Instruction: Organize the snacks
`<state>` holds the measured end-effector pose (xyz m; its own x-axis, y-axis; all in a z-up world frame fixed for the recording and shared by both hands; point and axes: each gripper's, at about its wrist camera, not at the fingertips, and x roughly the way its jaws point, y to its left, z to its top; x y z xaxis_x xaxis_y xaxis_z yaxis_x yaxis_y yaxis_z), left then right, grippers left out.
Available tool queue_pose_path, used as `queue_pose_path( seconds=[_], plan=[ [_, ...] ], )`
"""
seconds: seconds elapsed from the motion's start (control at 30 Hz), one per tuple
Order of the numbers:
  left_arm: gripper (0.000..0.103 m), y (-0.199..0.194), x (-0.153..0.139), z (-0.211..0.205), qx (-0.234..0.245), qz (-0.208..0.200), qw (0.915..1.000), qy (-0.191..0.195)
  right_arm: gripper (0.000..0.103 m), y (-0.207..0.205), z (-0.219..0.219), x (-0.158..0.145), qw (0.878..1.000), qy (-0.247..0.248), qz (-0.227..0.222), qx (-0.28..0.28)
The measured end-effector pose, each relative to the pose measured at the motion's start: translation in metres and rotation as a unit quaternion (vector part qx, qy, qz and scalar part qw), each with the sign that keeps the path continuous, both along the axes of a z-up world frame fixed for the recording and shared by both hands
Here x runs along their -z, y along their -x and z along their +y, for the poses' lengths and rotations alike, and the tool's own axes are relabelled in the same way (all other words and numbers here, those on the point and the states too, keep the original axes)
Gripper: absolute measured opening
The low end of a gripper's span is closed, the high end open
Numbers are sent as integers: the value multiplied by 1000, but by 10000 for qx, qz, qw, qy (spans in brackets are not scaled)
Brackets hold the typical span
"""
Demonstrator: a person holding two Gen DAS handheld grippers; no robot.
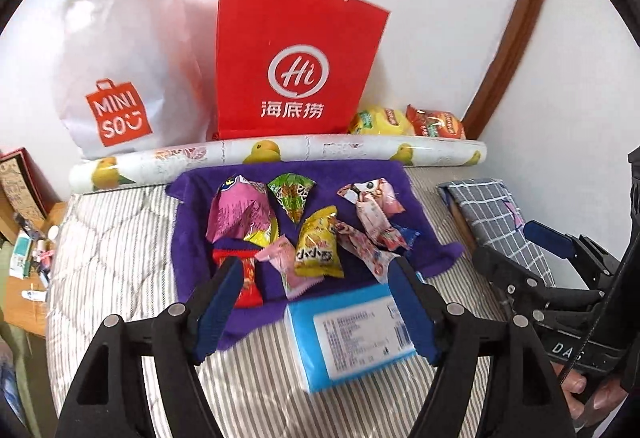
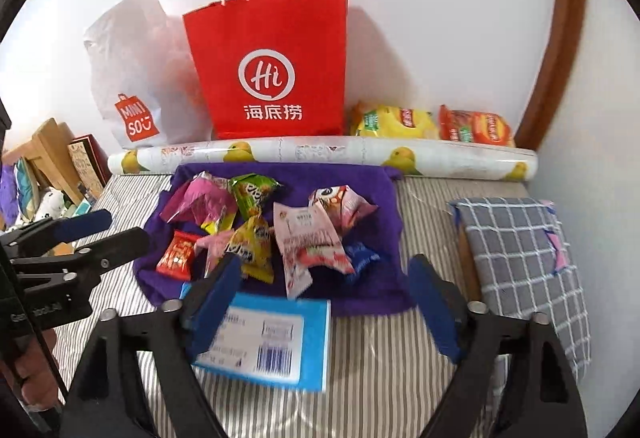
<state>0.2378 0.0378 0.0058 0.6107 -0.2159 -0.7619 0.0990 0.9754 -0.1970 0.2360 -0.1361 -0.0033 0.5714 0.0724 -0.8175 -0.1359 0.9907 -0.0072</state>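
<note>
Snacks (image 1: 304,234) beyond open left gripper (image 1: 316,306)

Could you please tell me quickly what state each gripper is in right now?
Left gripper: jaws open, holding nothing, above the blue pack.
Right gripper: jaws open wide, holding nothing.

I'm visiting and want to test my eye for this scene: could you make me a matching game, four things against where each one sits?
Things:
1. red paper bag
2. blue tissue pack
3. checked grey cloth
4. yellow snack packet

Places:
A. on the purple towel
B. on the striped bedding just in front of the towel
C. upright against the wall, behind the fruit-print roll
D. at the right edge of the bed

Pairs: 1-C, 2-B, 3-D, 4-A
</note>
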Motion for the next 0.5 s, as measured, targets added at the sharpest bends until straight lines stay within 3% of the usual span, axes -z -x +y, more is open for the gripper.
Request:
queue_pose_path(
  seconds=[0.1,0.33,0.5],
  plan=[
    [75,23,-10,-5,-50,-179,9996,-195,92,26,-4,-11,9999,-11,-86,134],
    [95,66,-25,-17,-80,-491,9980,-394,101,65,-20,-25,9992,4,-100,388],
    [95,88,-32,-24,-187,-613,9963,-568,101,84,-29,-35,9983,-86,-132,559]
  ],
)
